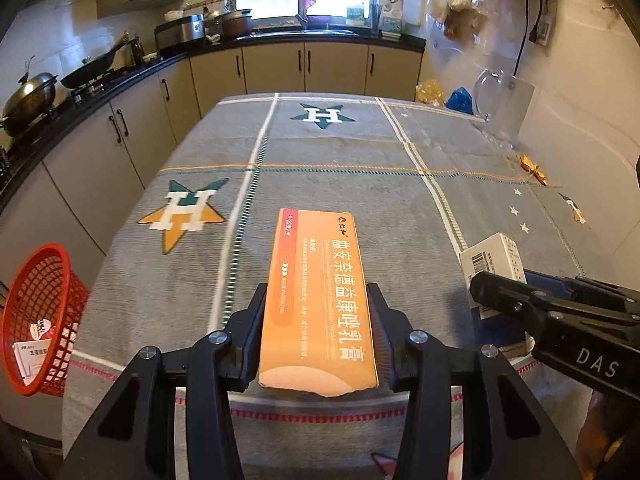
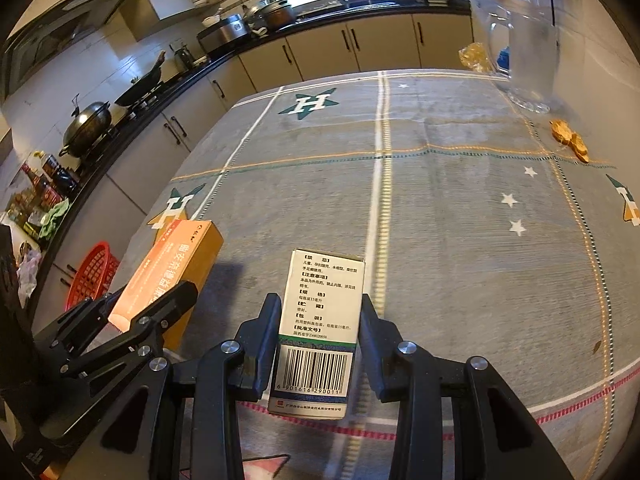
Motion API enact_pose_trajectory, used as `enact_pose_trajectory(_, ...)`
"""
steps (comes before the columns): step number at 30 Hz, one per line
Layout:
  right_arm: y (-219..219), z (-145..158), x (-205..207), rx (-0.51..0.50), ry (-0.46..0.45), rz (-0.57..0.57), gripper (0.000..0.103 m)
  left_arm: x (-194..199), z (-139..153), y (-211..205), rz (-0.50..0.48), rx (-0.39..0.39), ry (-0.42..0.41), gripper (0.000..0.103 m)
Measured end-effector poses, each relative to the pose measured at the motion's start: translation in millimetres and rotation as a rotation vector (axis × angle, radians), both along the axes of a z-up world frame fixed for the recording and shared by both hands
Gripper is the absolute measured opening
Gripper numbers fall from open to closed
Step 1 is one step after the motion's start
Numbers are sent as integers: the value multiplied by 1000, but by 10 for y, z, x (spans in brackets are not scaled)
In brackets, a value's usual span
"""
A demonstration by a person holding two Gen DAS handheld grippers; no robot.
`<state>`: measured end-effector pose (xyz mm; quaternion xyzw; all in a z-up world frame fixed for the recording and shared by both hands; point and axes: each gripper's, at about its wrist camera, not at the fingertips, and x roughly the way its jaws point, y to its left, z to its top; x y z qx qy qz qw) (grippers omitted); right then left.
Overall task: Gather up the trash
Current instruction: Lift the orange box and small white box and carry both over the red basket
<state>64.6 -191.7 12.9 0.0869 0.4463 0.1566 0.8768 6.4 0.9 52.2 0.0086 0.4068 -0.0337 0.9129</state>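
1. The left gripper [image 1: 318,308] has its fingers [image 1: 256,320] closed on a long orange carton [image 1: 320,300], which points forward between them, held above the desk [image 1: 360,152]; the same carton shows at the left of the right wrist view [image 2: 172,268].
2. The right gripper [image 2: 320,316] has its fingers [image 2: 266,340] clamped on a small white box [image 2: 320,320] with a barcode facing up; the box is also off the cloth, and its end shows in the left wrist view [image 1: 494,256] ahead of the right gripper [image 1: 500,292].
3. The two grippers are side by side, near each other, over the near end of the desk, which wears a grey cloth with star marks.
4. A red basket [image 1: 40,312] stands off the desk's left edge, lower down, with paper scraps inside; it is partly seen in the right wrist view [image 2: 92,272].
5. Orange scraps [image 2: 570,140] lie at the desk's far right, beside a clear jug [image 2: 520,52].
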Motion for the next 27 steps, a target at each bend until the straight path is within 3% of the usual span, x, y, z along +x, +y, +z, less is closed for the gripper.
enact_pose_trajectory(14, 321, 58, -70, -4, -13, 71, 41, -191, 121, 348, 56, -16, -50, 45)
enact_pose_trajectory(27, 902, 143, -50, -16, -27, 185, 41, -361, 178, 898, 150, -38, -82, 45)
